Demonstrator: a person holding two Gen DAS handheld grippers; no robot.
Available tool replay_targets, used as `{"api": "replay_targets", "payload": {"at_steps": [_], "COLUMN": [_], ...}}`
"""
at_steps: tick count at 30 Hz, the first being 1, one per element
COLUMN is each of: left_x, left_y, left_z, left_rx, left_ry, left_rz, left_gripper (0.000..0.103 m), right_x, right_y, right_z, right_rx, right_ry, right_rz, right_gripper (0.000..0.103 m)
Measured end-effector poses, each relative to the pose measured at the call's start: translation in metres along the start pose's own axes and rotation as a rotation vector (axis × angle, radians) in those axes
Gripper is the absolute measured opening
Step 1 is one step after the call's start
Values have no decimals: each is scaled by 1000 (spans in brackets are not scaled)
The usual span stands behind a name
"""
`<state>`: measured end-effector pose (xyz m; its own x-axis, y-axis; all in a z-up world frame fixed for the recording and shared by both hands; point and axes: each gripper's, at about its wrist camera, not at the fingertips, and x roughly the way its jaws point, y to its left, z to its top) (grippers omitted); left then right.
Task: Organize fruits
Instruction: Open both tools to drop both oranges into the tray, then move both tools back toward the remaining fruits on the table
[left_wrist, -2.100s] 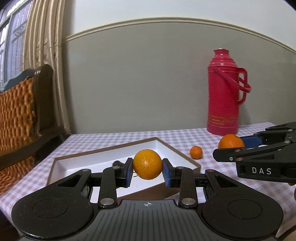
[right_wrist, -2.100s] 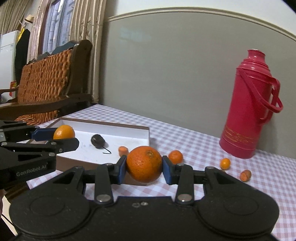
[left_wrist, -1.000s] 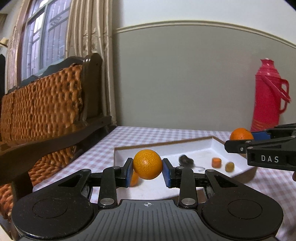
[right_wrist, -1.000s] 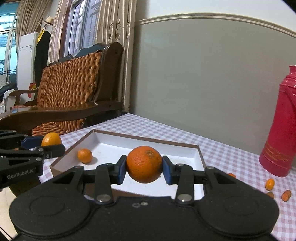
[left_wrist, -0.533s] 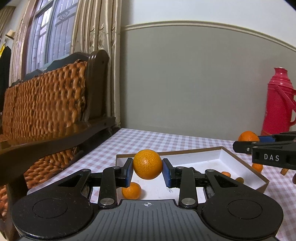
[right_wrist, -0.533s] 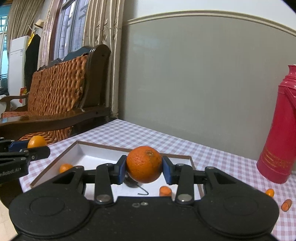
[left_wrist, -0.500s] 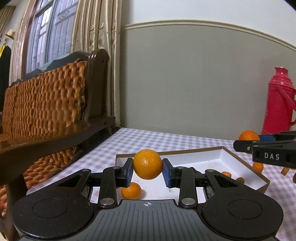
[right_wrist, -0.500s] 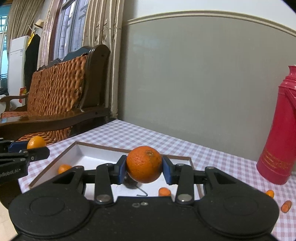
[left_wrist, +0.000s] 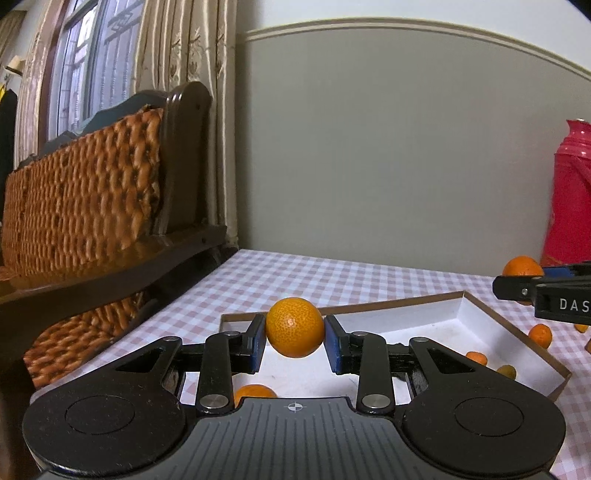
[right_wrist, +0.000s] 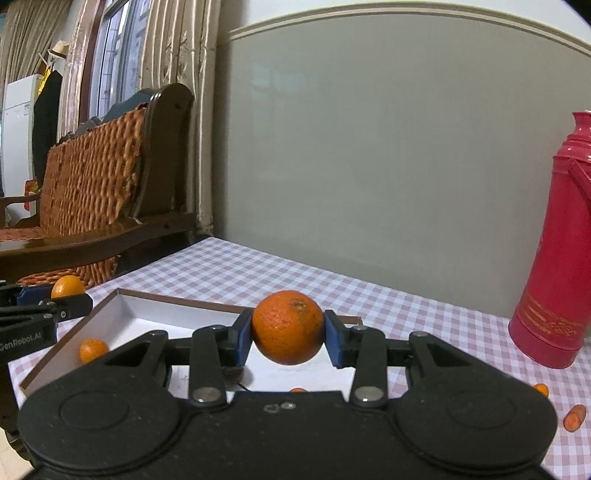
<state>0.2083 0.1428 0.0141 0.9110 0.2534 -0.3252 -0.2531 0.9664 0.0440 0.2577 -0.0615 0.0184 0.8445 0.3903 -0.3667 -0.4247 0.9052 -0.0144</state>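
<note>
While a pink-and-white checked cloth (left_wrist: 332, 273) covers the table, a shallow box (left_wrist: 461, 306) with a white floor and brown rim lies on it, below both grippers. The left gripper (left_wrist: 294, 345) has its blue pads closed against a yellow-orange fruit (left_wrist: 294, 326), held above the box's near end. The right gripper (right_wrist: 289, 338) pinches a darker orange (right_wrist: 288, 326) the same way, over the box's middle.

In the left view, a small orange (left_wrist: 255, 391) lies on the box floor at 6 o'clock from the held fruit, and two tiny fruits (left_wrist: 476, 357) rest toward 4 o'clock; another (left_wrist: 540, 335) sits on the cloth just outside the rim. In the right view, two small pieces (right_wrist: 575, 417) lie on the cloth at 4 o'clock.

A red flask (right_wrist: 561, 258) stands upright at 3 o'clock. A grey wall (right_wrist: 369, 147) with a moulded rail backs the table. At 9 o'clock stands a dark wooden bench (left_wrist: 110, 206) with a woven back, before striped curtains (left_wrist: 184, 74) and a window (left_wrist: 77, 74).
</note>
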Motion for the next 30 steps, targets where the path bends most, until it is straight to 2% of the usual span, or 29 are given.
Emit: {"api": "replay_targets", "payload": {"at_steps": [15,16,17,18,19,30], "left_x": [45,46,45,43,41,34], "left_y": [3,3,3,3,4,9], "left_z": [-1,-3,-6,-7,-6,-4], "left_rx": [-7,-5,-7,-4,3,-12], "left_ry": [59,58,49,27,16,12], "left_rz": [6,17,48,69,58,64], "left_gripper": [34,52,100,102,103,103], "right_x": [48,53,56,54,50,45], "right_y": [-18,-18,-17,-17,-18,-14], "right_z": [-2,-2,-3,-4,-6,-7], "right_rx": [23,7,-11,-22,-21,-11], "right_ry": [85,104,116,91,50,72], "right_rz": [4,10,-10,-60,-93,-63], "right_gripper": [33,34,51,89,97,97]}}
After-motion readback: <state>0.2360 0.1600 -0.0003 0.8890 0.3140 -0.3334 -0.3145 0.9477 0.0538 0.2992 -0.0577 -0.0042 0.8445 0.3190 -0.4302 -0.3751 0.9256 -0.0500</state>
